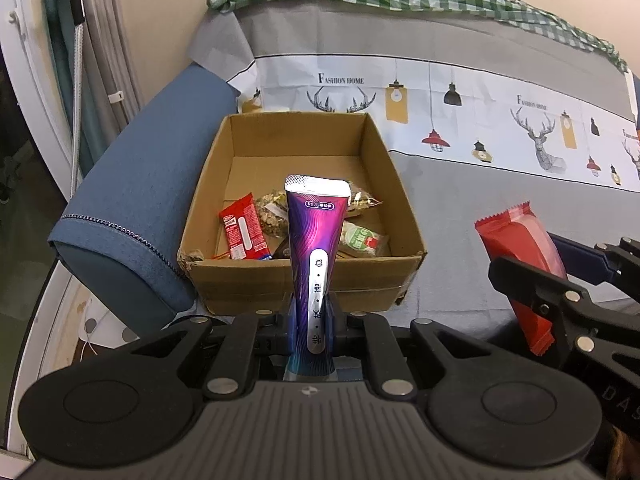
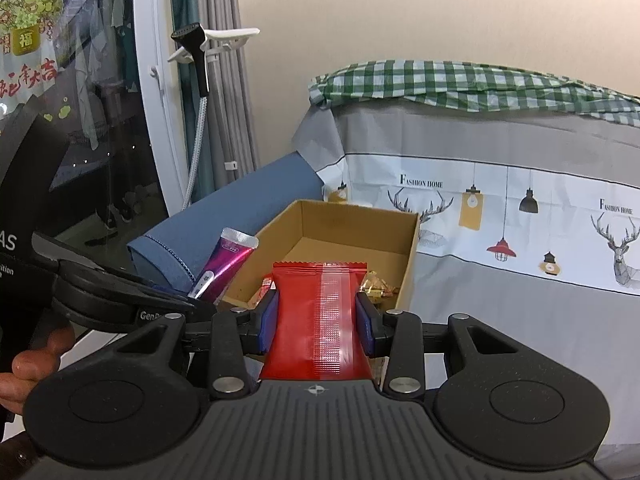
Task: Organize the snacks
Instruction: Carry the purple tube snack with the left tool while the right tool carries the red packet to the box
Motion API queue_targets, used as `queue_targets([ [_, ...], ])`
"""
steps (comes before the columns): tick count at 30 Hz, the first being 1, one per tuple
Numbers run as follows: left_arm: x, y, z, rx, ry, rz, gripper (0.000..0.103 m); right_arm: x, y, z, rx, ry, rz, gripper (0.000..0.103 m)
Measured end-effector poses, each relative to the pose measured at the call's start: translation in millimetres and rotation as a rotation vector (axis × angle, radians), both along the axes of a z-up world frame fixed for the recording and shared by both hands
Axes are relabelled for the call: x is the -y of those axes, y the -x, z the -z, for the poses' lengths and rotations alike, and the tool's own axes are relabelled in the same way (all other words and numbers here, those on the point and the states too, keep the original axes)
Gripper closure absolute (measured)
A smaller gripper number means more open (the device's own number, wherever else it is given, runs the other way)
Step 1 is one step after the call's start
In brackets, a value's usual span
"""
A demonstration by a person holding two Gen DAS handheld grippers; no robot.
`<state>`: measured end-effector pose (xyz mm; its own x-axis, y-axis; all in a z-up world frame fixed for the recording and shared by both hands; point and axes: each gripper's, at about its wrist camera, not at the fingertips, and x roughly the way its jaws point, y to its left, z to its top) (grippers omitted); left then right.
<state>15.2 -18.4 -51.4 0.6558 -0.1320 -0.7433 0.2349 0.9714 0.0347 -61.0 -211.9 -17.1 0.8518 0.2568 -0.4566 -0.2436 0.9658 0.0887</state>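
Note:
My left gripper [image 1: 312, 320] is shut on a purple snack tube [image 1: 316, 248], held upright just in front of an open cardboard box [image 1: 304, 276]. The box holds several snack packets, among them a red one [image 1: 242, 232] and a nut bag [image 1: 274, 216]. My right gripper [image 2: 316, 316] is shut on a red snack packet [image 2: 318, 320], held before the box's near edge; the box also shows in the right wrist view [image 2: 406, 264]. The red packet shows at the right of the left wrist view [image 1: 520, 256], and the tube at the left of the right wrist view [image 2: 224, 272].
The box sits on a sofa under a grey printed cover [image 1: 500, 208]. A blue sofa arm [image 1: 132, 208] lies left of the box. A green checked cloth [image 2: 460, 84] tops the backrest. A garment steamer [image 2: 200, 64] and curtains stand at the left.

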Motion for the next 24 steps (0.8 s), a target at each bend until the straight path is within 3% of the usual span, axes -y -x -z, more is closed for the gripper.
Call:
queue_targets([
  [9, -7, -49, -1, -0.012, -0.002, -0.018, 0.088, -2, -40, 11, -0.049, 0.023, 0.003, 0.061],
  [24, -5, -175, 18, -0.105, -0.030, -0.032, 0.088, -14, -162, 29, -0.088, 0.011, 0.016, 0.061],
])
